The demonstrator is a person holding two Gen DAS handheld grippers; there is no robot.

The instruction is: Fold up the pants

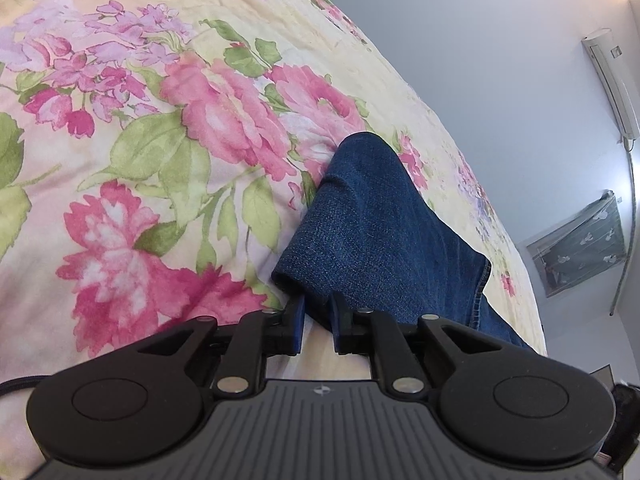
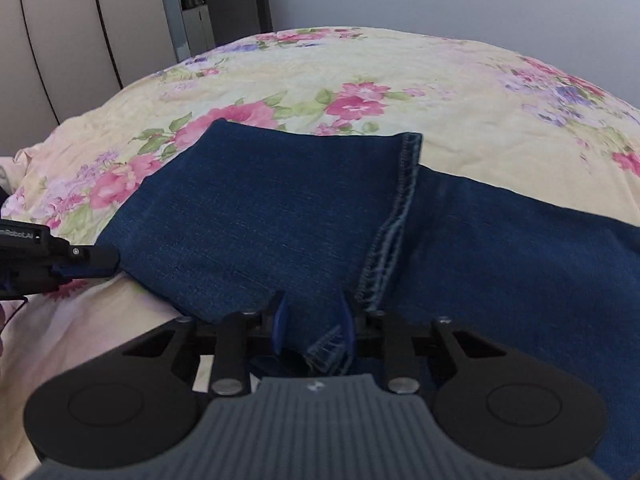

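Observation:
Dark blue denim pants (image 2: 280, 208) lie on a floral bedspread (image 2: 460, 92), one part folded over the rest, with a stitched hem (image 2: 404, 200) running down the middle. My right gripper (image 2: 314, 320) is closed on the near edge of the folded layer by the hem. My left gripper (image 1: 318, 312) pinches the corner of the folded denim (image 1: 380, 220); it also shows at the left edge of the right wrist view (image 2: 92, 260), holding the fold's left corner.
The bedspread (image 1: 160, 140) fills the left wrist view. A wardrobe (image 2: 80, 40) and a dark shelf (image 2: 216, 0) stand beyond the bed's far left. An air conditioner (image 1: 612, 80) hangs on the wall.

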